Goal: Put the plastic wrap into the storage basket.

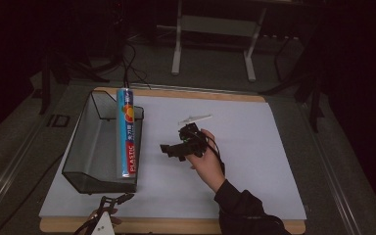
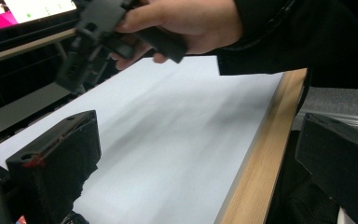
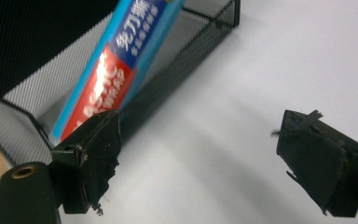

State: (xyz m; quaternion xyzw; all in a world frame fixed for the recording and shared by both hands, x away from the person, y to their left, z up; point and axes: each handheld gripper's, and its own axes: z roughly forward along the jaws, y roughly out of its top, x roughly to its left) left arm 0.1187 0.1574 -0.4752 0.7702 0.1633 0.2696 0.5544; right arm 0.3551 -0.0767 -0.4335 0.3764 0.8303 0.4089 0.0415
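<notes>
In the high view, the right gripper (image 1: 169,149) is seen at frame centre, jaws apart and empty, pointed left toward the plastic wrap box (image 1: 126,132), which is propped along the right wall of the mesh tray (image 1: 85,147) on the white surface (image 1: 254,147). At the bottom left, the left gripper (image 1: 120,199) is held.

In the left gripper view, its jaws are spread with nothing between them.

In the right gripper view, the box is shown at upper left, apart from the parted jaws.

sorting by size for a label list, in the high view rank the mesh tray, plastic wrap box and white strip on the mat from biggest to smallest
1. mesh tray
2. plastic wrap box
3. white strip
</notes>
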